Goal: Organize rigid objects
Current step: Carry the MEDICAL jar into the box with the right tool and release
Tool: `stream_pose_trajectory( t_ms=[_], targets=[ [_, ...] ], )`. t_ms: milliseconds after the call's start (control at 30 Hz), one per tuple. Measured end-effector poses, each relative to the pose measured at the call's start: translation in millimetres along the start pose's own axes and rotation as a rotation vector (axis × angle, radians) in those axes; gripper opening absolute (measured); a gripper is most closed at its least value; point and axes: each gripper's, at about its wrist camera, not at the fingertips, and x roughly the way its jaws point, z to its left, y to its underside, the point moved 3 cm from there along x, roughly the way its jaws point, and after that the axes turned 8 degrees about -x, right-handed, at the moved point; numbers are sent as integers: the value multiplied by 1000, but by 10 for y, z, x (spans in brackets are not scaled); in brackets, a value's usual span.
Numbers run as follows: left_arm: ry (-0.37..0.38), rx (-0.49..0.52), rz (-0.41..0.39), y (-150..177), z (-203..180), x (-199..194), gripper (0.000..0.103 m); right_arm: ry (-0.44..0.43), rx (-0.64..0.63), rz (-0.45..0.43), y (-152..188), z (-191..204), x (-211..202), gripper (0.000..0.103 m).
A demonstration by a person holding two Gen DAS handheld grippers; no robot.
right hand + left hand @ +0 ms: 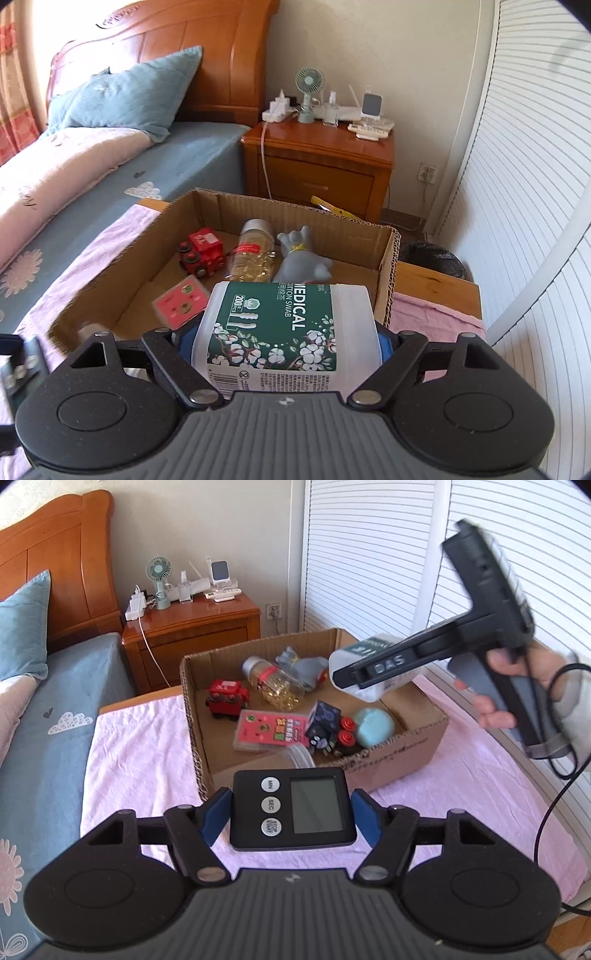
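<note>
The cardboard box (417, 746) sits on the pink-covered table (147, 746), already holding a red toy truck (226, 700), a pill bottle (275, 684), a grey figurine (303, 666), a pink card pack (269, 732) and a blue ball (373, 726).

From the left tongs (291, 808) the box lies at twelve o'clock, just beyond the near wall. These tongs pinch a black kitchen timer (293, 808) by its two short sides, blue pads pressed on it, its long axis running across the jaws, screen up.

The right tongs (280, 343) are nearer: in the left view they hang over the box's two-o'clock corner, held by a hand (517, 686). They are spread wide yet clamped on a cotton swab tub (284, 332), its long axis pointing away along the fingers toward the box floor at twelve o'clock. In my judgement the tub goes in first, into the bare patch by the far-right wall, then the timer.
</note>
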Motion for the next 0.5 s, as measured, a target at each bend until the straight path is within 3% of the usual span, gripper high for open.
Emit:
stream_pose_trajectory(
  t_ms=[100,167,500],
  targets=[
    [-1,-9,-13,-46,42,1,70,-23,56,10,-16,-64,122,92],
    [-5,-11,-18,-81,59,10,70,-21,94,0,-7,-102,104,103],
    [-29,-3,-38,-298,71,88,70,-1,92,-6,164,-60,-308,103]
  ],
)
